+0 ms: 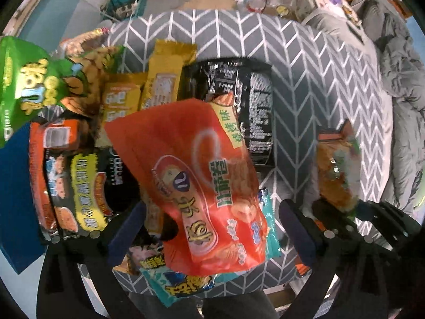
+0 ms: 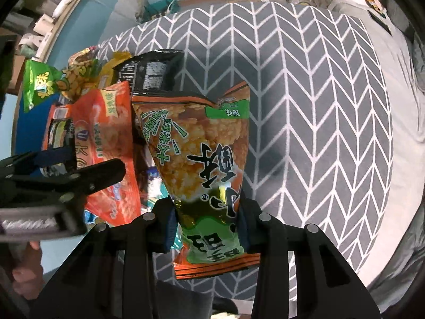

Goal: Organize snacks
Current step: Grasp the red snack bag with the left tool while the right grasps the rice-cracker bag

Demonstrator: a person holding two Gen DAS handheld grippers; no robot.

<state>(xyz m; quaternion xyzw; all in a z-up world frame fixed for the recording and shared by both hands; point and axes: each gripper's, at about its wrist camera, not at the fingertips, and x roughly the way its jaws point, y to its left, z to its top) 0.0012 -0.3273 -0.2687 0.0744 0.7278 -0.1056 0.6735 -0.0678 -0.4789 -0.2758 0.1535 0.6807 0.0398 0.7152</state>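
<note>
My left gripper (image 1: 213, 204) points down, open wide over a pile of snacks. An orange-red snack bag (image 1: 202, 186) lies on top of the pile between its fingers, and neither pad touches it. My right gripper (image 2: 207, 226) is shut on the lower end of a green-and-orange rice cracker bag (image 2: 202, 154), held above the grey chevron tablecloth (image 2: 318, 133). In the left wrist view that bag (image 1: 337, 164) shows blurred at the right. The left gripper (image 2: 97, 159) shows at the left of the right wrist view, over the orange-red bag (image 2: 106, 133).
The pile holds a green bag (image 1: 32, 79), yellow packets (image 1: 164, 77), a black bag (image 1: 239, 101) and a yellow-and-black pack (image 1: 85, 186). A blue box (image 1: 16, 186) sits at the left. Bare chevron cloth (image 1: 305, 79) spreads right; grey bedding (image 1: 398, 106) lies beyond it.
</note>
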